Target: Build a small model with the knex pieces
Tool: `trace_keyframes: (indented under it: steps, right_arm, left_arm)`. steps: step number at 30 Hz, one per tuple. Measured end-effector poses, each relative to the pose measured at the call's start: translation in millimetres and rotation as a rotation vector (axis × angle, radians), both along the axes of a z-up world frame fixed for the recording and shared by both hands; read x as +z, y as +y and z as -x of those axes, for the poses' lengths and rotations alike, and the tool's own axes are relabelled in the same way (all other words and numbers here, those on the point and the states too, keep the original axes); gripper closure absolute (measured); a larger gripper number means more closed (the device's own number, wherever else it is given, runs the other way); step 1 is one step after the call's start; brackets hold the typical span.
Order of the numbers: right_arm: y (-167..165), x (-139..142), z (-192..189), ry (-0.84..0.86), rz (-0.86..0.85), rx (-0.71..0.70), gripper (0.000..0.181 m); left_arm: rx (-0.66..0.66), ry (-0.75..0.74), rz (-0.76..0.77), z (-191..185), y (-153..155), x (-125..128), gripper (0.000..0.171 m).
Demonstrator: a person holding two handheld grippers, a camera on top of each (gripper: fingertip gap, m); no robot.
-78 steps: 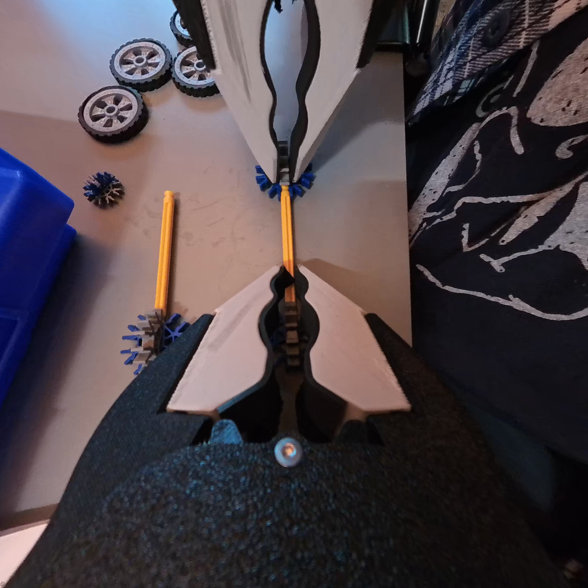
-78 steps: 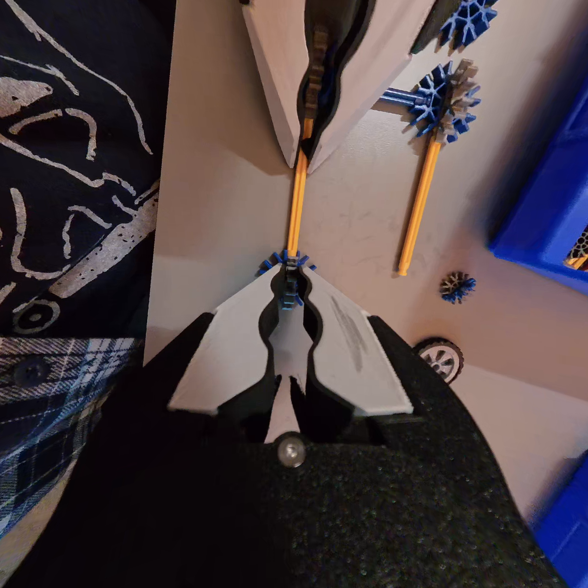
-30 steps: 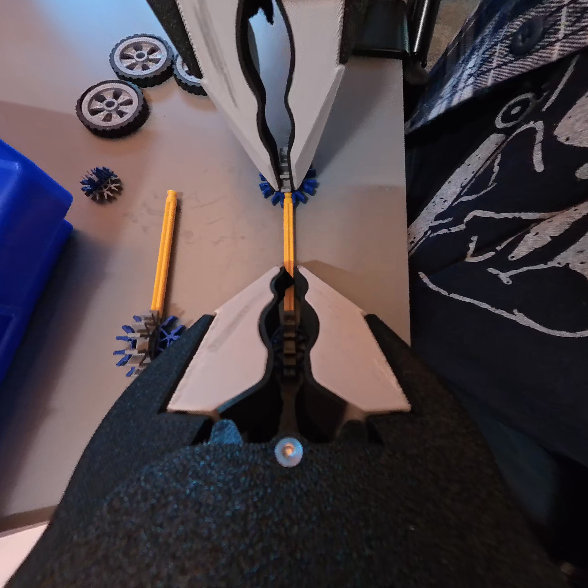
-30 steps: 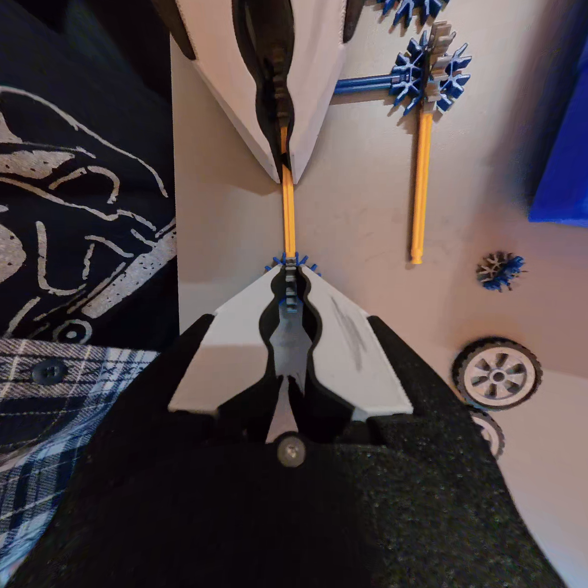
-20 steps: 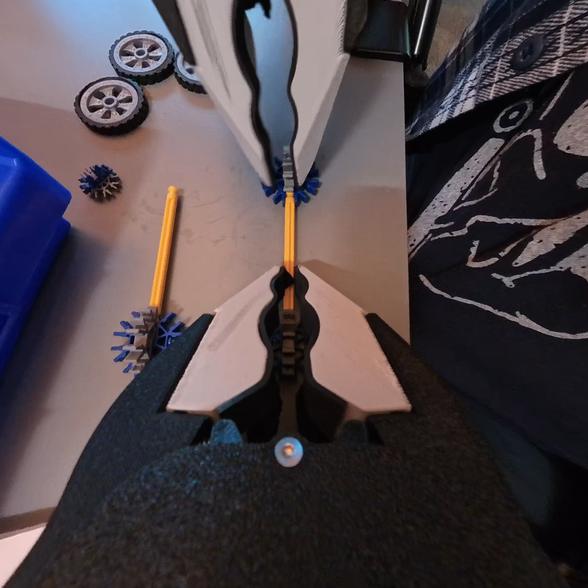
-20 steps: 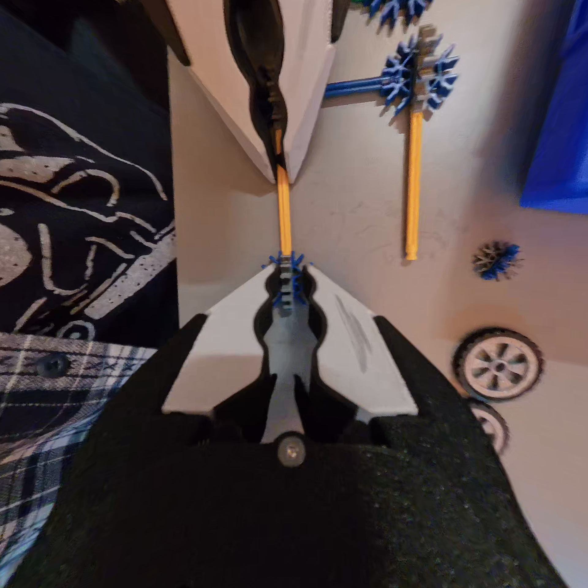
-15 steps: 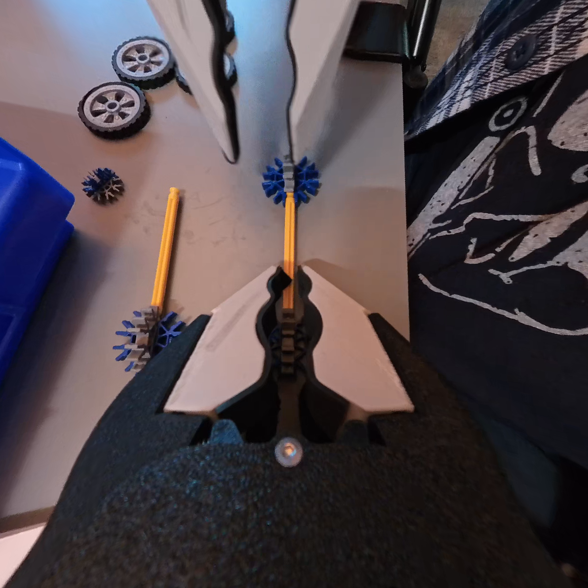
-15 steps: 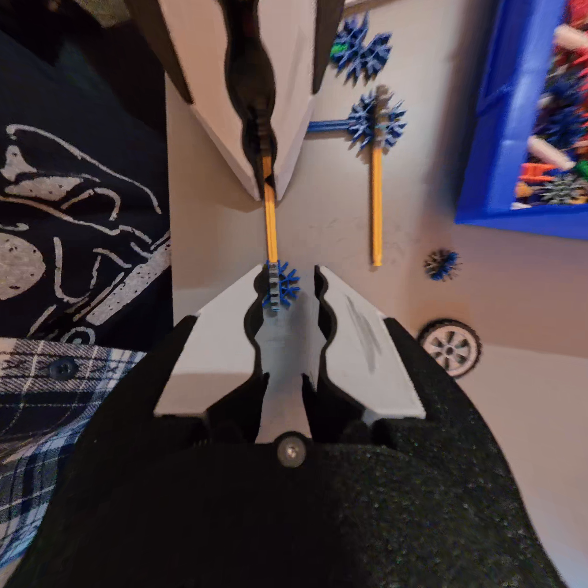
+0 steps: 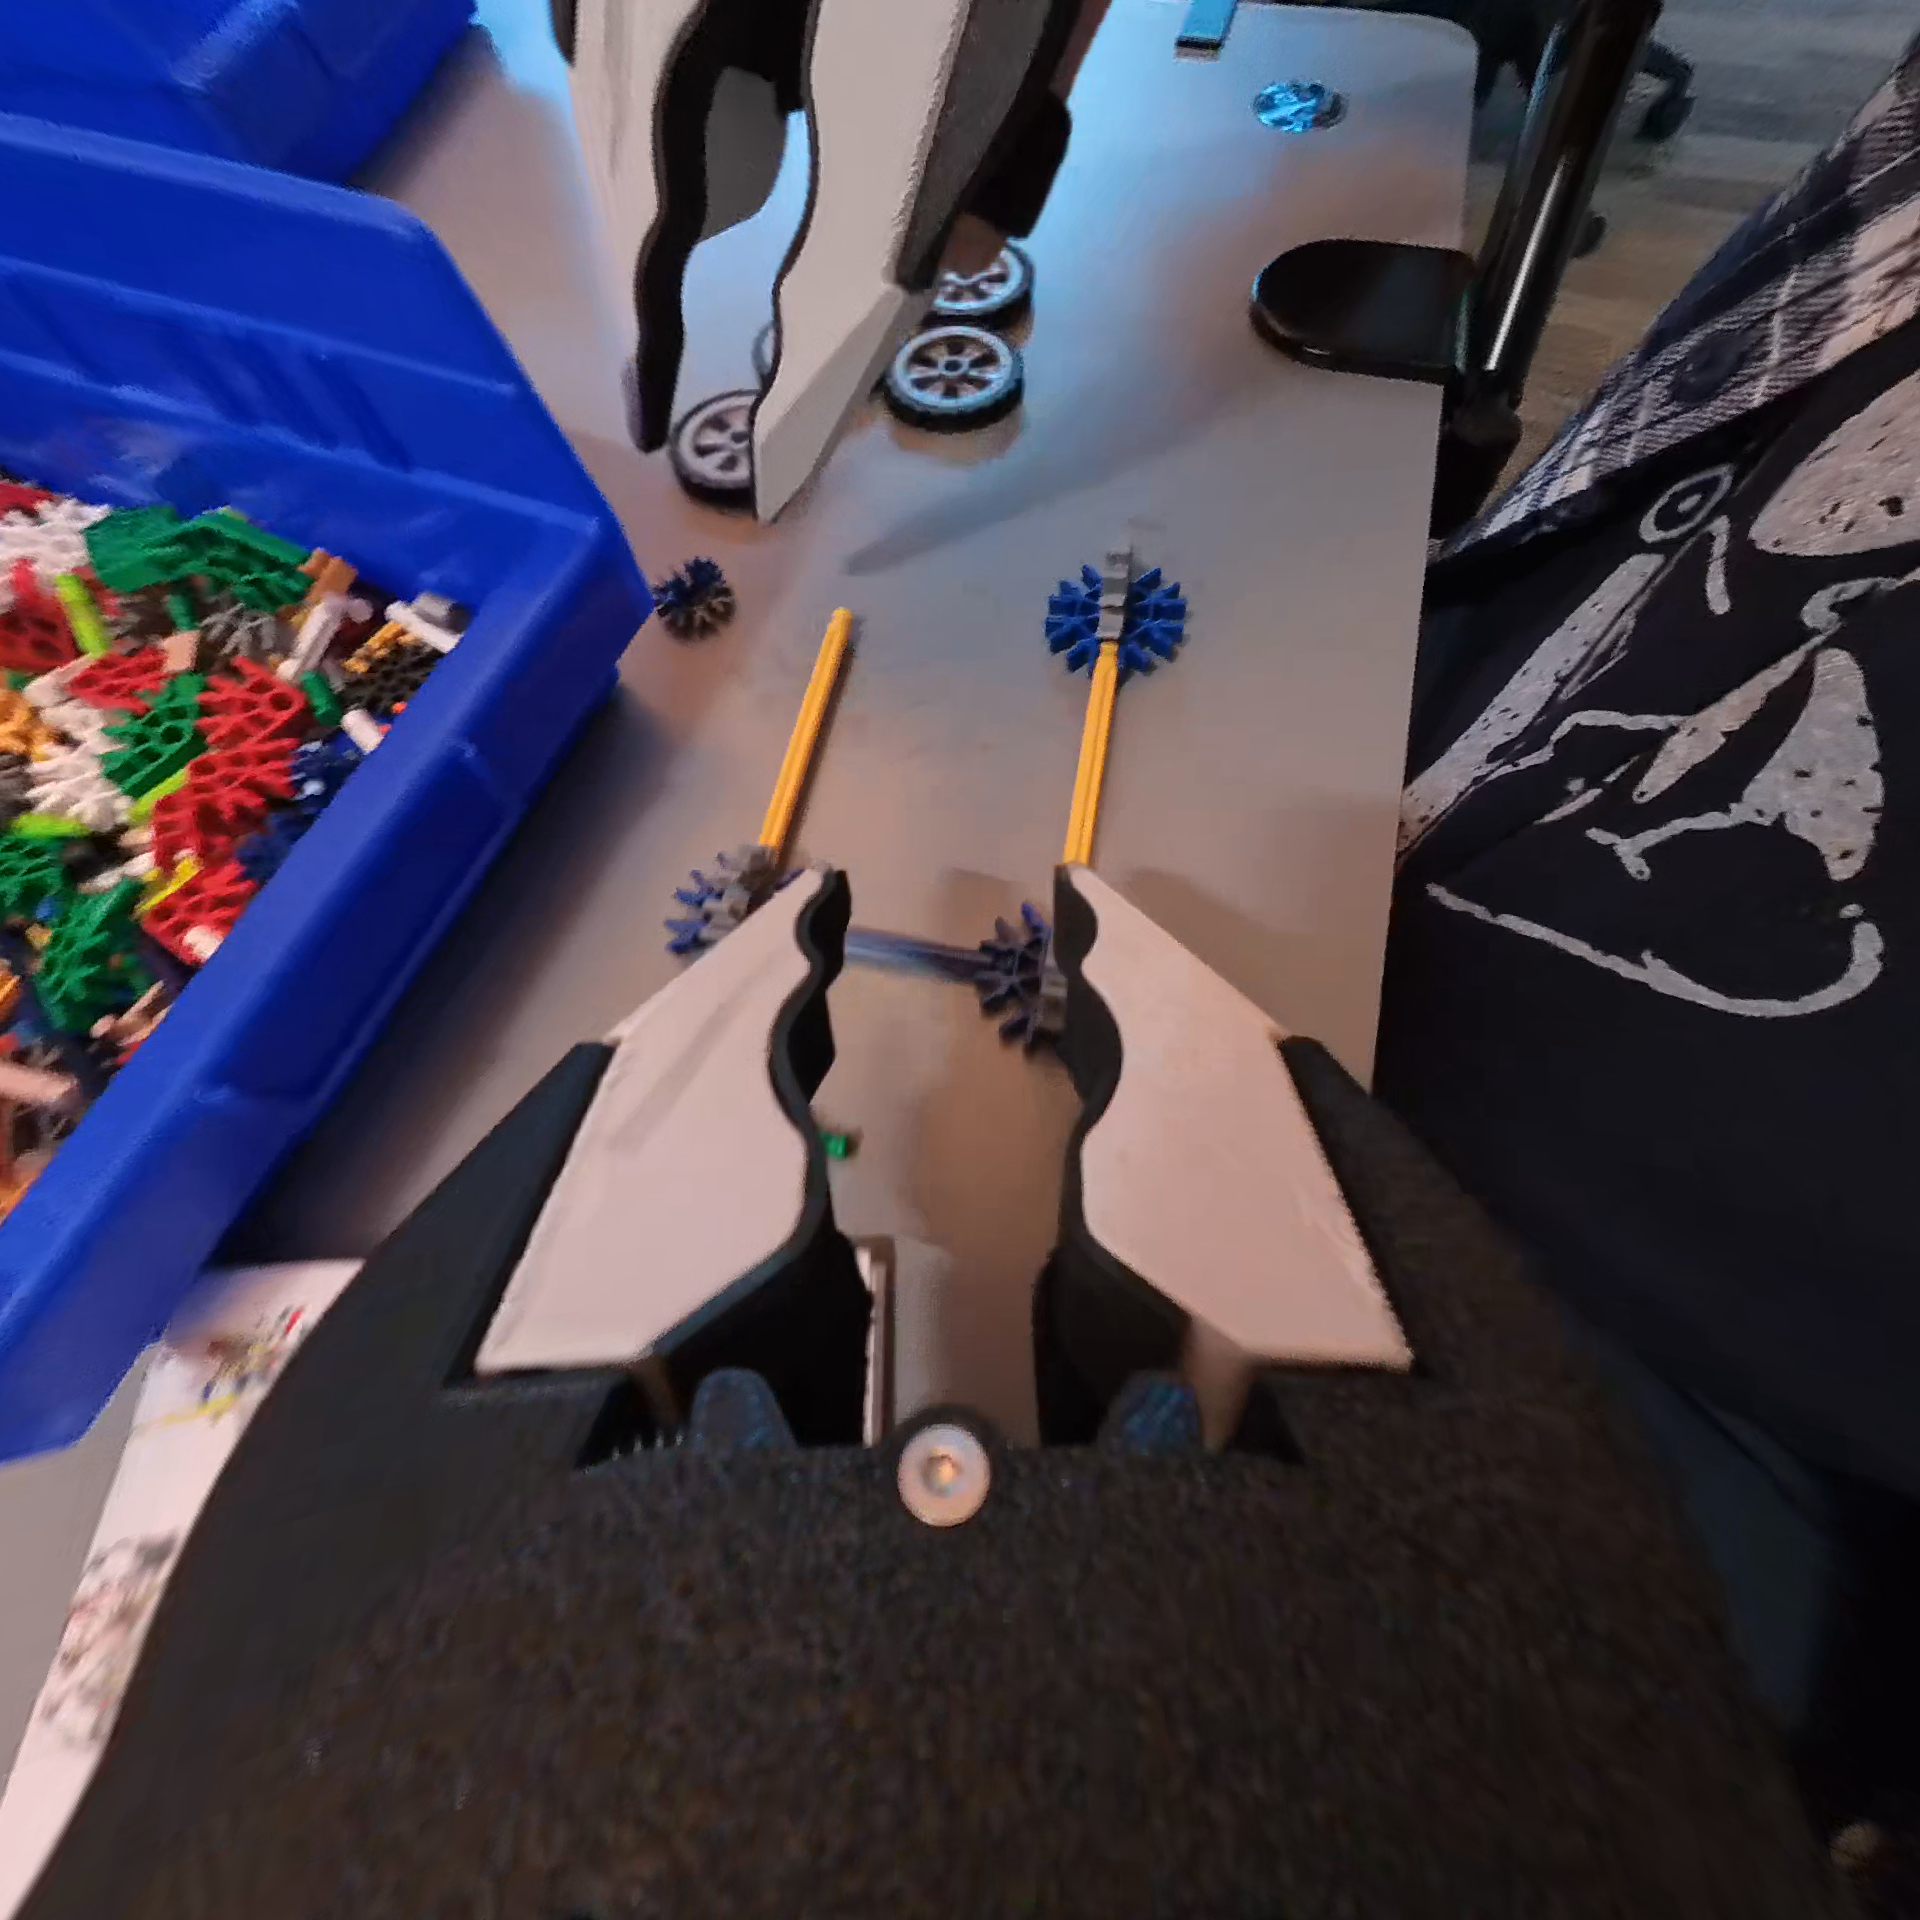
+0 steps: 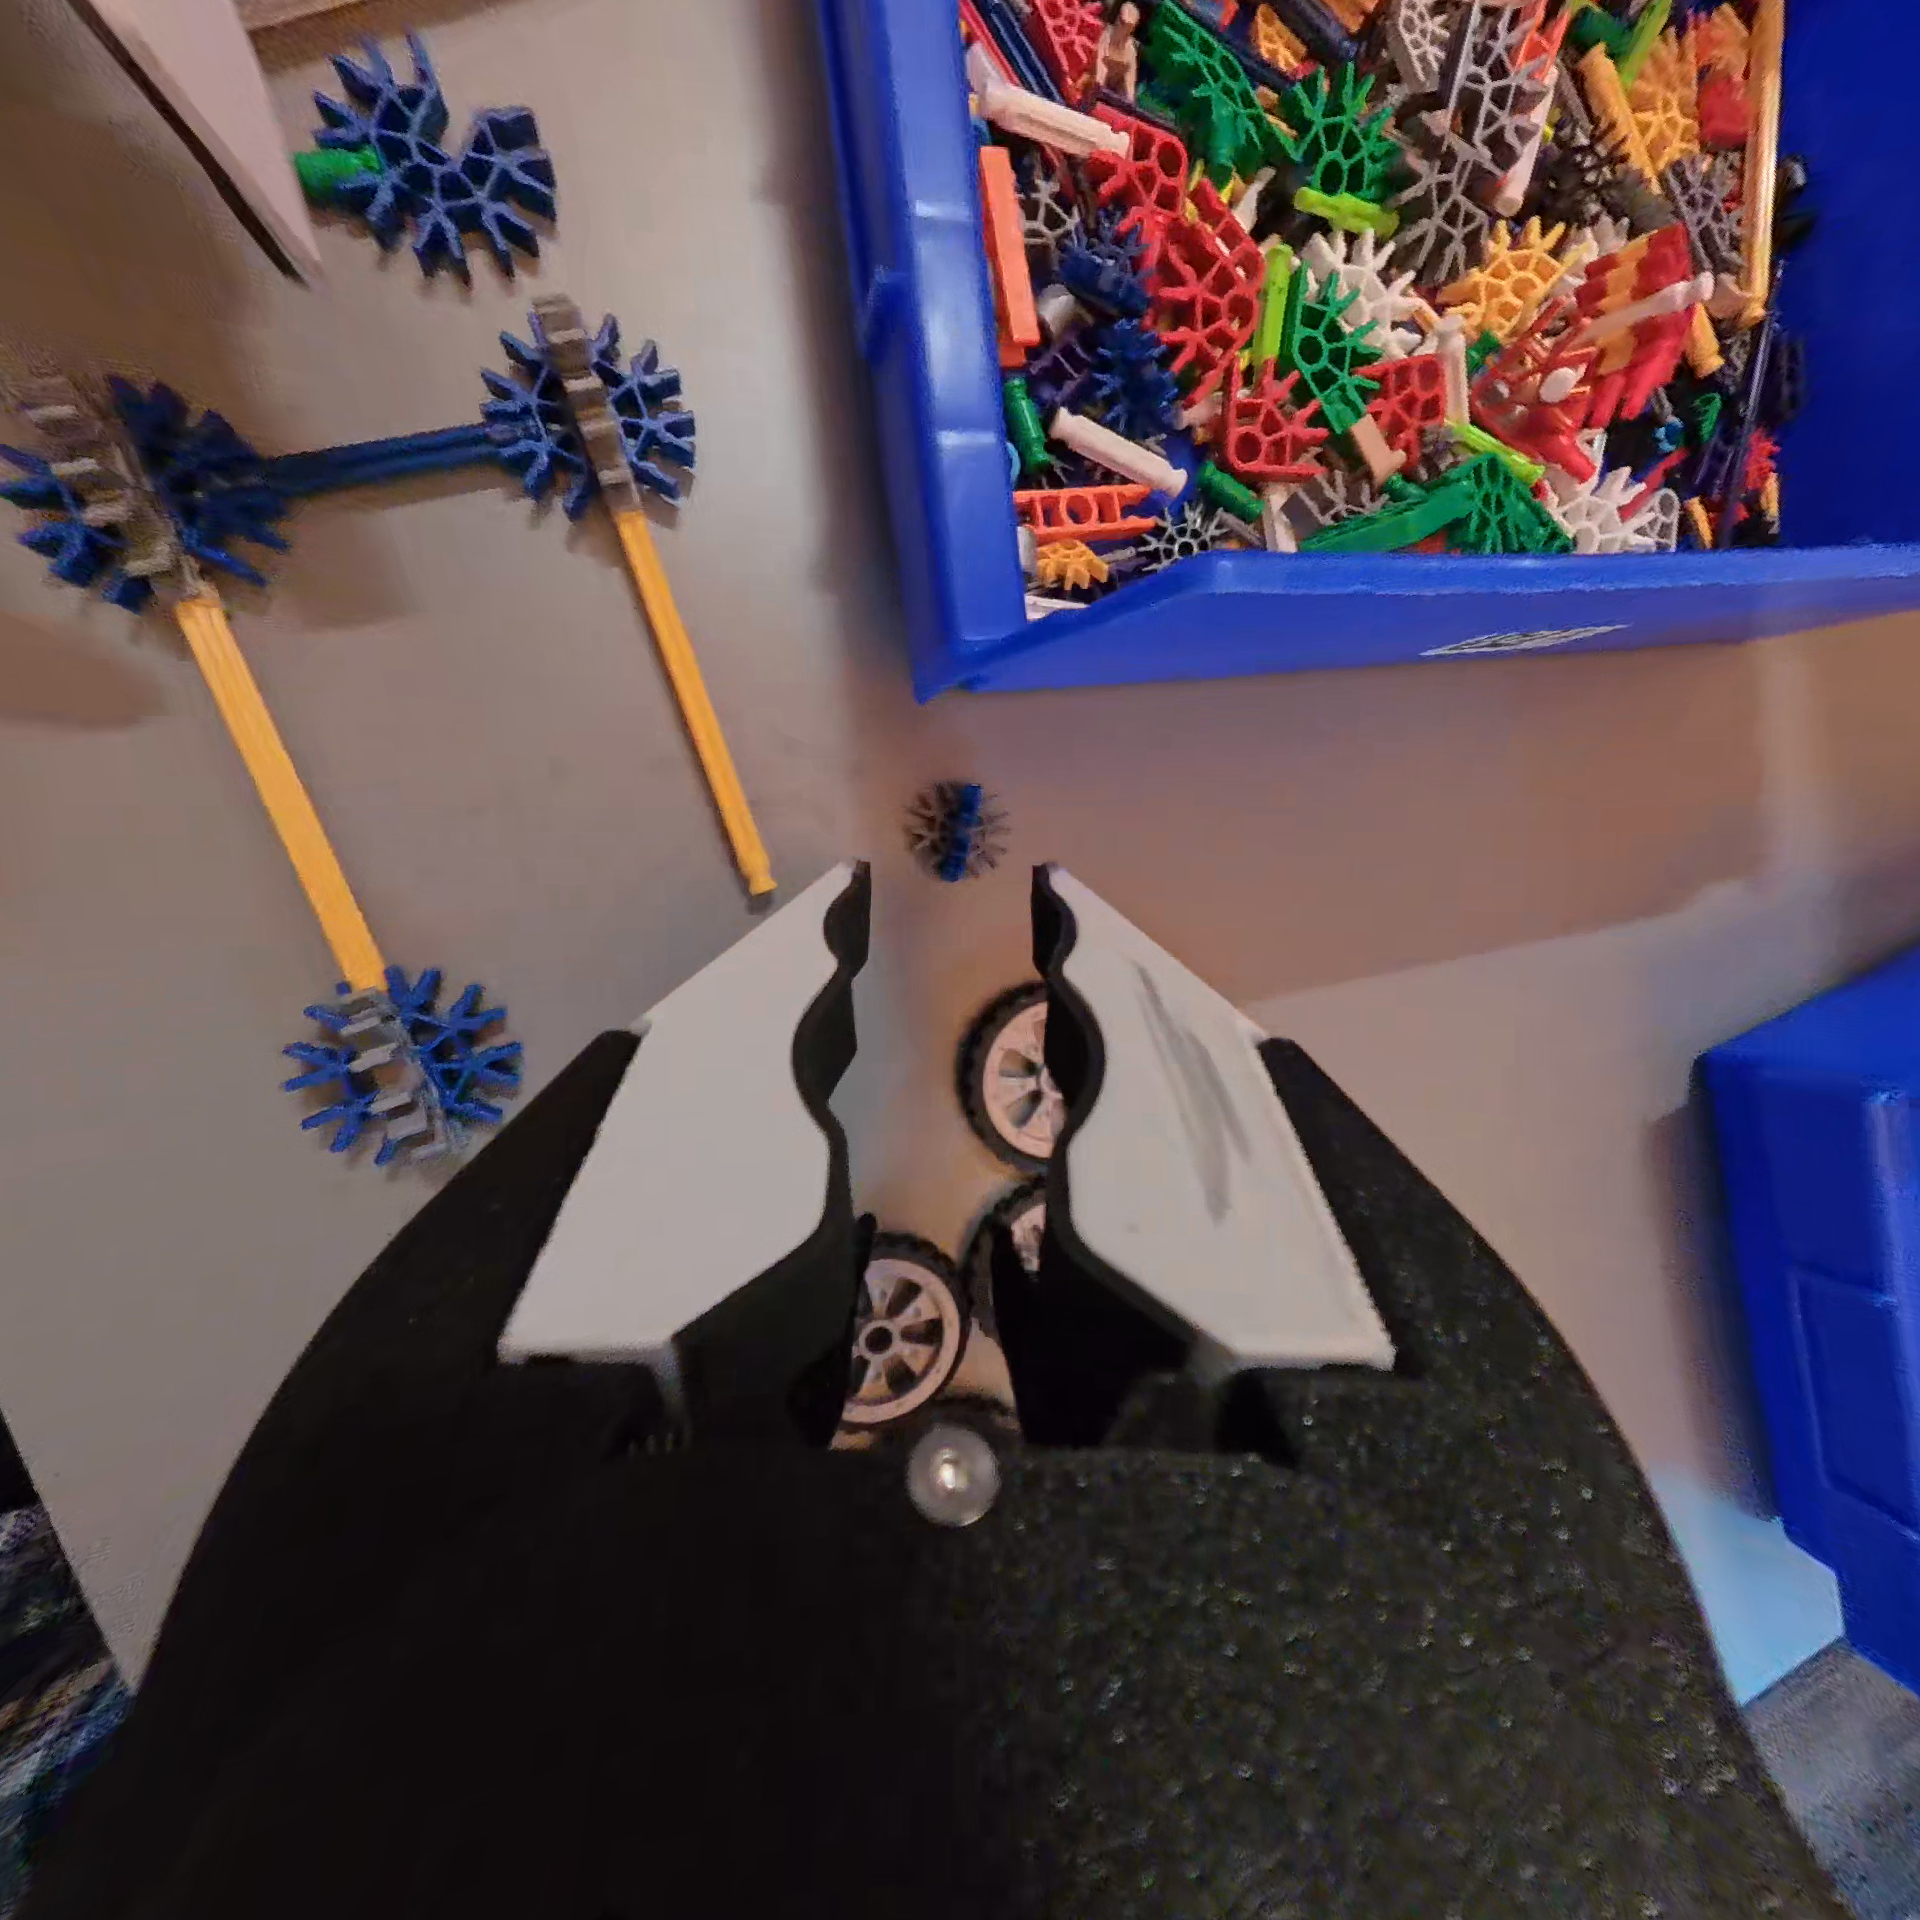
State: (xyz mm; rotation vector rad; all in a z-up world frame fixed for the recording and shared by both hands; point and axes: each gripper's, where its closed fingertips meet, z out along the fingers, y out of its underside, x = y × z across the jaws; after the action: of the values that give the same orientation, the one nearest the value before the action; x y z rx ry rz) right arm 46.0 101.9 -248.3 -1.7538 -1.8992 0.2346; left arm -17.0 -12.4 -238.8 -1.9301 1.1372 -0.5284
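The rod frame [image 10: 343, 582] lies flat by the worktop [image 10: 1351, 831] edge nearest the person. Both tools gape, holding nothing: left tool [image 9: 943, 883] over the frame, right tool [image 10: 951, 868] above wheels [image 10: 1023, 1075], beside a small connector [image 10: 954, 829] and the bin [image 10: 935, 416].

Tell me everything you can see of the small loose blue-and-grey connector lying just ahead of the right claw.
The small connector is a round, spiky plastic piece, half blue and half dark grey, with short teeth radiating all round. It lies alone on the beige table, joined to no rod. It sits just past the tips of the open right claw, clear of both fingers, between the blue bin and the free end of a yellow rod. Nothing touches it except the table.
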Motion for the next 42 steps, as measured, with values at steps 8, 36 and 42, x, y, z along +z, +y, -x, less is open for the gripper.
trace_keyframes:
  steps: [8,36,42]
  right_arm:
    - [-1.0,-3.6,1.6,0.017,-0.023,0.019,0.151]
    - [-31.1,11.9,-2.8,0.244,0.158,0.011,0.152]
    - [-45.1,29.0,15.4,0.381,0.309,-0.001,0.152]
  left_arm:
    - [0.248,0.064,-0.017,90.5,-8.1,12.6,0.134]
    - [0.251,0.183,-0.044,60.5,24.0,-24.5,0.161]
    - [0.263,0.283,-0.114,63.9,25.7,-19.7,0.161]
